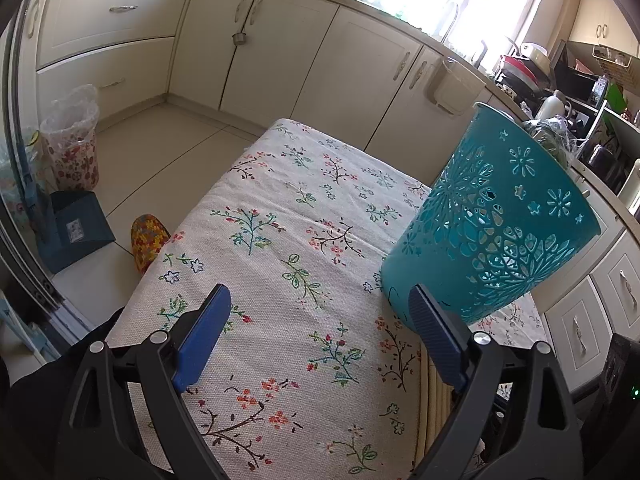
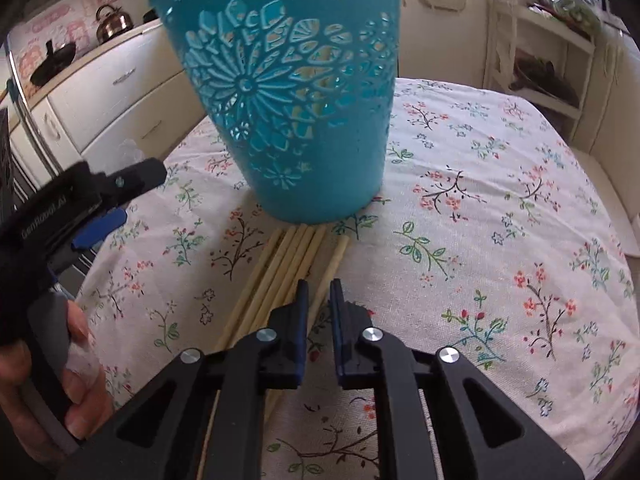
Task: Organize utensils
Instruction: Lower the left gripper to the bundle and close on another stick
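A teal perforated plastic holder stands upright on the floral tablecloth; it also shows at the right of the left wrist view. Several pale wooden chopsticks lie side by side on the cloth, tips against the holder's base; their ends show in the left wrist view. My right gripper is shut on one chopstick at the right of the bundle. My left gripper is open and empty above the cloth, left of the holder; it shows in the right wrist view.
Cream kitchen cabinets line the walls. A bin with a plastic liner and a blue dustpan stand on the floor at left. A cluttered counter lies behind the holder. A kettle sits on the far counter.
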Available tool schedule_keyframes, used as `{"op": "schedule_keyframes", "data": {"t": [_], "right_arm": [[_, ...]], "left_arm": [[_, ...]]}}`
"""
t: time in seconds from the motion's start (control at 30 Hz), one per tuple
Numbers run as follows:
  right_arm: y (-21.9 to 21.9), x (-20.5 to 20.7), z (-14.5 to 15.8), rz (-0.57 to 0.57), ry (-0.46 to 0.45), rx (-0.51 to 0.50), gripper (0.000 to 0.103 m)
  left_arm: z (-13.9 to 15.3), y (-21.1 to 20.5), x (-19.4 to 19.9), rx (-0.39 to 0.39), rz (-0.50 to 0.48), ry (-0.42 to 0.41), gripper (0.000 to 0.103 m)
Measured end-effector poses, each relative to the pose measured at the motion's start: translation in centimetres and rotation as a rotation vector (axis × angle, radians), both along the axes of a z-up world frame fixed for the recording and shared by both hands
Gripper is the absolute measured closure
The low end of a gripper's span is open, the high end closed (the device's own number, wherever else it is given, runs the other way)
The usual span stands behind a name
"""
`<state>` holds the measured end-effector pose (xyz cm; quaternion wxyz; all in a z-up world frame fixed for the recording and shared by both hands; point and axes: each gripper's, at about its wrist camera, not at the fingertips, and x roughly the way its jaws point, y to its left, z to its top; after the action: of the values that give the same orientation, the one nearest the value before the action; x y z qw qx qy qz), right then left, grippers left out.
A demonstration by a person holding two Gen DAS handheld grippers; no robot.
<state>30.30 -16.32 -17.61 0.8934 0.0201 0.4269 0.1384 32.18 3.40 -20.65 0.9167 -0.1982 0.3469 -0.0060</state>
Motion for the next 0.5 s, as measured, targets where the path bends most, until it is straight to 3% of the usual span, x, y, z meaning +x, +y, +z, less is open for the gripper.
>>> {"op": "schedule_keyframes", "data": {"t": [0.13, 0.2, 0.33, 0.5], "right_arm": [[-0.6, -0.5, 0.1, 0.04, -0.001, -0.031, 0.094], [-1.5, -1.1, 0.1, 0.051, 0.002, -0.028, 0.094], [-3.4, -1.8, 0.0, 0.044, -0.006, 0.015, 0.094], [-5.1, -2.2, -0.4, 0.016, -0.01, 0.095, 0.097]], "left_arm": [[0.1, -0.5, 0.1, 0.018, -0.025, 0.003, 0.016], [0.4, -1.6, 0.2, 0.049, -0.092, 0.013, 0.016], [0.4, -4.7, 0.0, 0.142, -0.216, 0.059, 0.016], [0.0, -7.8, -0.2, 0.287, -0.268, 0.099, 0.016]]}}
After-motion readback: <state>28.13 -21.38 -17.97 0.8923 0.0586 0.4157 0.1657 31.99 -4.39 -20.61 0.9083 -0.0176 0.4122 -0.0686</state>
